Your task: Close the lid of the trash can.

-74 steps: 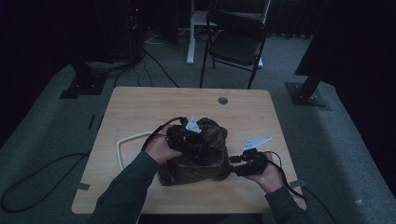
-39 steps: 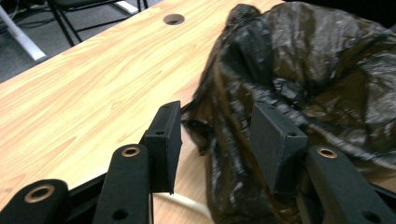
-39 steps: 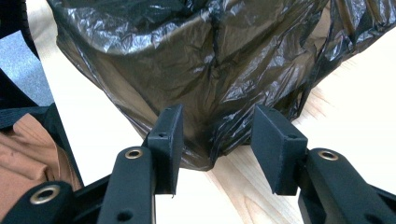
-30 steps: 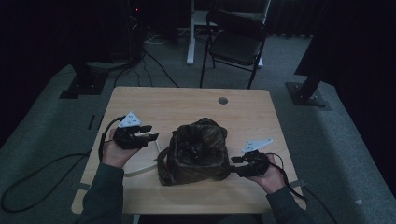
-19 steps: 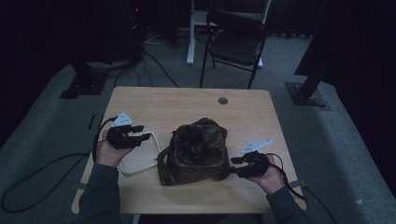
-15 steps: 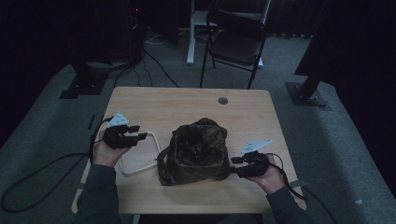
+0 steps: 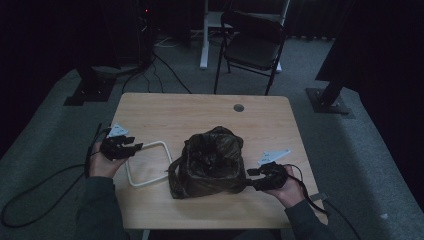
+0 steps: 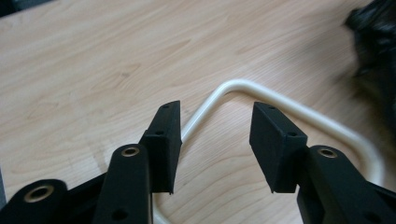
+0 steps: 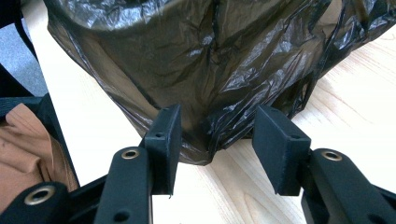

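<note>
A small bin wrapped in a black plastic bag [image 7: 210,162] stands in the middle of the wooden table [image 7: 175,112]. To its left a white rounded-rectangle frame [image 7: 148,163] lies flat. My left gripper [image 7: 133,146] hovers over the frame's far left corner. In the left gripper view it [image 8: 215,135] is open, its jaws have just been closing a little, and the frame's bend [image 8: 233,86] lies under the gap, untouched. My right gripper [image 7: 251,178] rests at the bag's right base. Seen in the right gripper view, it [image 9: 215,135] is open around a low fold of the bag [image 9: 187,60].
A black folding chair [image 7: 252,47] stands beyond the far edge. A round cable hole [image 7: 239,107] sits in the tabletop's far side. Cables trail over the grey floor at left [image 7: 30,200]. Dark stand bases [image 7: 87,92] flank the table.
My left hand has left the bag, swung out to the left and sunk toward the white frame. The right gripper has stayed at the bag's base.
</note>
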`<action>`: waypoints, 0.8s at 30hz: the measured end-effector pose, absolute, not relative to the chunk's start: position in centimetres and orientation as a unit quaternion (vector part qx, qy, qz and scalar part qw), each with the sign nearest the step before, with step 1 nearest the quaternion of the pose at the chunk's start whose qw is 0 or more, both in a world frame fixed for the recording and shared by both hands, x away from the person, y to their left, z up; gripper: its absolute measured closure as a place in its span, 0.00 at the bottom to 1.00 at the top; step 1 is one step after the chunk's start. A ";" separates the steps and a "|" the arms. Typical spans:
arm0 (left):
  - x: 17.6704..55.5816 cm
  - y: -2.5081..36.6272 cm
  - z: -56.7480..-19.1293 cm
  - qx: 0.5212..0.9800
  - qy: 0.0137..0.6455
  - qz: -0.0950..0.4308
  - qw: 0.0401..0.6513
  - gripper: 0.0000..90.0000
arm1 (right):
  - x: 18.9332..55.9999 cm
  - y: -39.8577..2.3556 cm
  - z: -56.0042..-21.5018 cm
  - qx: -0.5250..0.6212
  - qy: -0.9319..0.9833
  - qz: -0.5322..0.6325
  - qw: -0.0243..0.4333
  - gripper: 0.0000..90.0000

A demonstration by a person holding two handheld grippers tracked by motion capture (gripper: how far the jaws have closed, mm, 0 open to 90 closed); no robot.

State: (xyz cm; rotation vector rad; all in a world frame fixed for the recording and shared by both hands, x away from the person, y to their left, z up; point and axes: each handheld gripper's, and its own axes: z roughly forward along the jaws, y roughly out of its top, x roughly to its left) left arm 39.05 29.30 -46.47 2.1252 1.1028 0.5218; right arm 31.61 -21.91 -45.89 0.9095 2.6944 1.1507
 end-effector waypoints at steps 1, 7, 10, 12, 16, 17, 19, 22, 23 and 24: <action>39.3 29.5 -46.8 0.815 0.426 0.194 0.340 0.61 | 31.6 -21.9 -45.9 0.297 0.878 0.374 0.037 0.58; 40.6 30.2 -48.9 0.822 0.438 0.177 0.318 0.65 | 31.6 -21.9 -46.1 0.294 0.879 0.374 0.033 0.57; 41.2 30.3 -49.7 0.826 0.439 0.182 0.302 0.65 | 31.6 -21.8 -46.2 0.295 0.879 0.373 0.031 0.57; 41.5 30.5 -50.2 0.829 0.443 0.177 0.293 0.65 | 31.6 -21.7 -46.3 0.294 0.880 0.372 0.031 0.57; 41.8 31.0 -50.9 0.828 0.453 0.172 0.283 0.65 | 31.5 -21.7 -46.5 0.293 0.881 0.369 0.031 0.57; 41.9 31.2 -51.0 0.827 0.455 0.171 0.281 0.65 | 31.5 -21.7 -46.5 0.294 0.881 0.369 0.031 0.57; 41.9 31.4 -51.4 0.826 0.461 0.170 0.276 0.65 | 31.5 -21.8 -46.5 0.295 0.880 0.371 0.031 0.57; 42.0 31.6 -52.0 0.828 0.465 0.168 0.264 0.64 | 31.5 -21.7 -46.6 0.294 0.881 0.369 0.030 0.57; 42.0 31.7 -52.2 0.827 0.468 0.166 0.264 0.64 | 31.5 -21.6 -46.6 0.294 0.882 0.367 0.029 0.57; 42.1 31.8 -52.3 0.826 0.471 0.163 0.263 0.64 | 31.5 -21.6 -46.7 0.293 0.883 0.366 0.029 0.57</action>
